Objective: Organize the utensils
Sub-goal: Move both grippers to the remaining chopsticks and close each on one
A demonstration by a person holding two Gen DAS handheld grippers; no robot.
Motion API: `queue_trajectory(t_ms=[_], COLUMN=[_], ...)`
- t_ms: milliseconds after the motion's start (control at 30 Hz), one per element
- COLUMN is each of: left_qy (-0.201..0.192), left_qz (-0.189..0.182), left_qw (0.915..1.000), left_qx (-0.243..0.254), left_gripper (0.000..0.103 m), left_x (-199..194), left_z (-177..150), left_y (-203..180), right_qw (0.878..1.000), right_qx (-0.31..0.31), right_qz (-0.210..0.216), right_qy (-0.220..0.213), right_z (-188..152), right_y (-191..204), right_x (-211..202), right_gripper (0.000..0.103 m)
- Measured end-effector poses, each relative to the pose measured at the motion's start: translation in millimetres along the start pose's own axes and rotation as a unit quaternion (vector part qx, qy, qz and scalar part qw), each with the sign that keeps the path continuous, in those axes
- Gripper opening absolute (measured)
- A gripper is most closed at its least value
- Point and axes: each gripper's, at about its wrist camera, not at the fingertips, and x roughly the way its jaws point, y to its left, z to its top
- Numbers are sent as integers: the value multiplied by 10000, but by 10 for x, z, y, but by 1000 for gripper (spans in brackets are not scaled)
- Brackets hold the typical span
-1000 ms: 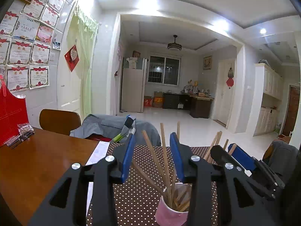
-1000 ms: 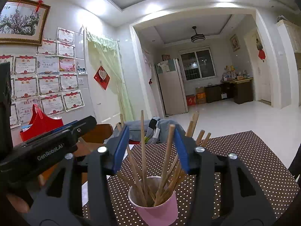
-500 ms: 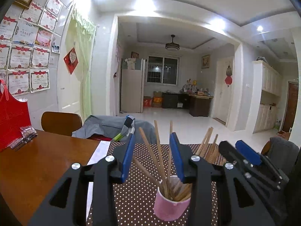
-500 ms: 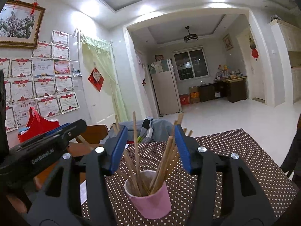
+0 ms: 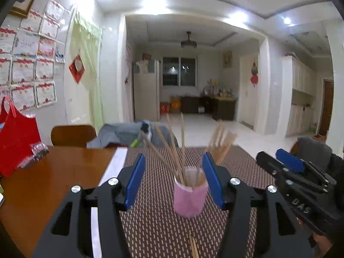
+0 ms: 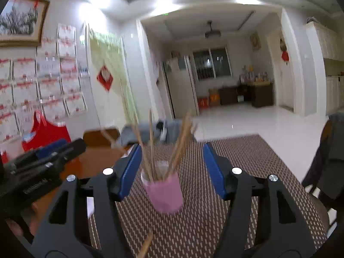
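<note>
Standing pink cup (image 5: 189, 193) of chopsticks (image 5: 179, 150), dotted mat (image 5: 154, 225), both grippers' fingers (image 5: 134, 179) spread

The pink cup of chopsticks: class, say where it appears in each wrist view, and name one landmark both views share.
Left wrist view: the pink cup stands right of centre on the dotted mat, closer to the right finger of the open left gripper.
Right wrist view: the cup stands left of centre, closer to the left finger of the open right gripper.
Shared landmark: the red bag by the wall.
</note>
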Motion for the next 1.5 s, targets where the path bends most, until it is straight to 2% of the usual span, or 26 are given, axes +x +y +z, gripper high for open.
queue_trajectory(t_ms=[100,233,300,400,433,500,600,667,733,867,933,1400,1500], left_qy=[436,1454,2032,2962,3190,3453,3697,3789,3897,4042,3991,4014,4001], left_qz=[-149,-363,-438,-679,-803,-888,-939,-932,-927,-989,-916,-994,-784], left_qw=[9989,9886,9781,9527,9443,9341,9241,9205,9160,9088,9119,9090,9125], left_qx=[-76,-138,-68,-39,-85,-157,-241,-216,-198,-307,-272,-522,-342], left_gripper=[55,55,55,55,55,55,55,55,38,28,25,24,24], left_x=[-17,102,204,360,389,407,429,441,465,501,501,639,669], left_z=[-176,-487,-655,-952,-1051,-1200,-1342,-1411,-1475,-1605,-1614,-1557,-1541], left_y=[21,43,12,-31,-44,-54,-63,-82,-99,-134,-144,61,11], right_qw=[9984,9911,9852,9735,9711,9640,9557,9513,9489,9471,9466,9420,9410], right_qx=[7,24,38,219,266,389,401,407,441,432,430,358,330], right_qz=[-31,51,108,243,268,326,317,325,364,381,390,391,395], right_qy=[557,1332,1708,2262,2358,2609,2898,3037,3104,3156,3173,3315,3345], right_z=[-195,-465,-577,-748,-769,-873,-988,-1048,-1086,-1105,-1109,-1143,-1144], right_y=[-7,21,28,-11,-7,-31,-58,-70,-78,-108,-118,-110,-81], right_x=[19,83,126,185,196,199,169,149,116,62,39,62,91], right_gripper=[60,60,60,60,60,60,60,60,60,60,60,60,60])
